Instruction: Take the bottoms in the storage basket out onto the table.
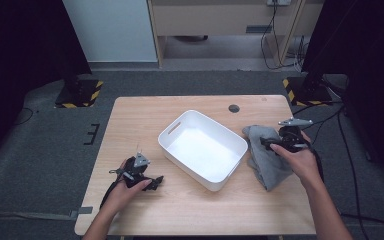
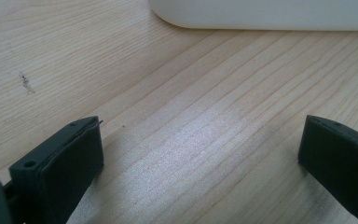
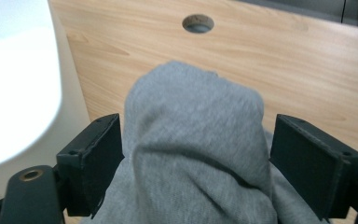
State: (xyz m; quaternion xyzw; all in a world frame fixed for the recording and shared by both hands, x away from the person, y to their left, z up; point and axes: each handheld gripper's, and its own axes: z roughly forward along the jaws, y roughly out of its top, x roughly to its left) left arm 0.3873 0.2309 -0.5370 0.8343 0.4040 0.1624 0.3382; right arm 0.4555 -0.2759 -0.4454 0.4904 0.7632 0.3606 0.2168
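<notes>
Table (image 1: pixel 190 210) of pale wood takes up the middle of the high view, with grey floor around it and two black stands with yellow-and-black striped feet beyond its far corners. A round hole (image 1: pixel 234 108) is cut near the table's far edge, and in the right gripper view it lies ahead of the jaws. A white bin (image 1: pixel 180 125) sits in the middle of the table, turned at an angle, with a slot handle in its far-left wall; nothing shows inside it. A grey cloth (image 1: pixel 267 167) lies bunched on the table just to the right of the bin, close to its wall, though whether the two touch cannot be told. The right gripper (image 1: pixel 265 142) hangs over the far part of the cloth, held in the person's right hand (image 1: pixel 300 162), pointing toward the bin. In the right gripper view a hump of the cloth (image 3: pixel 191 140) rises between the two black jaws, which stand wide apart; the left pad (image 3: pixel 107 158) lies close against the fabric and the right pad (image 3: pixel 303 163) sits just beside it, and the pads do not squeeze the cloth. The left gripper (image 1: pixel 157 181) lies low at the near-left part of the table, in the left hand (image 1: pixel 122 192), aimed at the bin's near side and well apart from the cloth. In the left gripper view its jaws are spread wide over bare wood, nothing between them, with the bin's rounded wall (image 2: pixel 270 16) ahead.
</notes>
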